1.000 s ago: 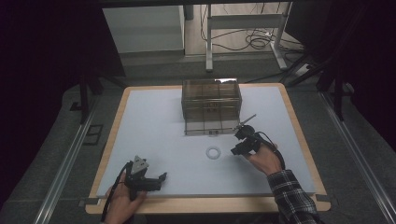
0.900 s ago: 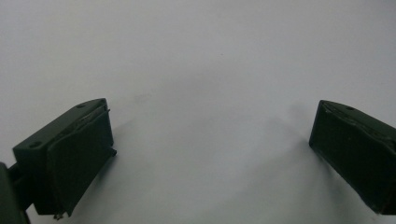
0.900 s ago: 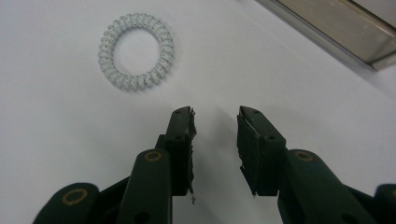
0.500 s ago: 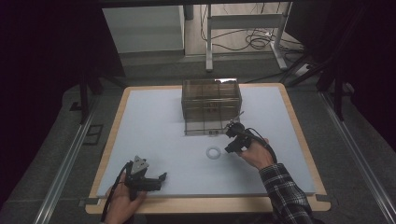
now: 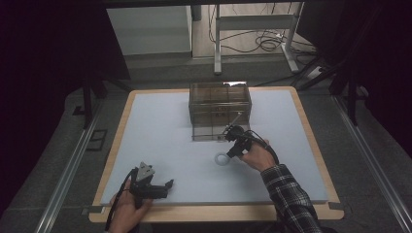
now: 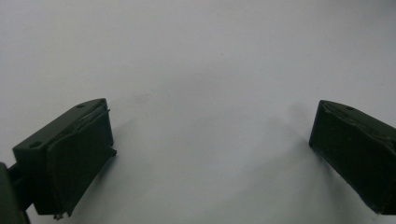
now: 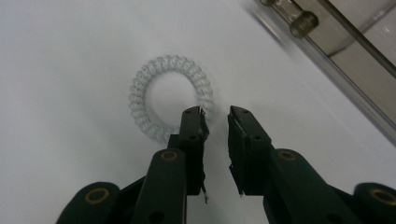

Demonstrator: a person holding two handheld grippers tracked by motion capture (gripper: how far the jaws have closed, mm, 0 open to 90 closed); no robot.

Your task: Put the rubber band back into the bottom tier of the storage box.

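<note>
Right gripper (image 7: 215, 116) is hovering at the ring (image 7: 169, 98), jaws just closing, narrowly parted, grasping nothing; left gripper (image 6: 210, 140) is resting released.

One coil ring (image 5: 222, 158) (clear), one box (image 5: 219, 109)

No lettering, label, brand mark or number is showing legibly on anything in these views.

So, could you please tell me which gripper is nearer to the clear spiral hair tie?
Right. The right gripper hovers at the clear spiral hair tie, jaws narrowly apart; the left gripper sits far off near the table's front edge.
</note>
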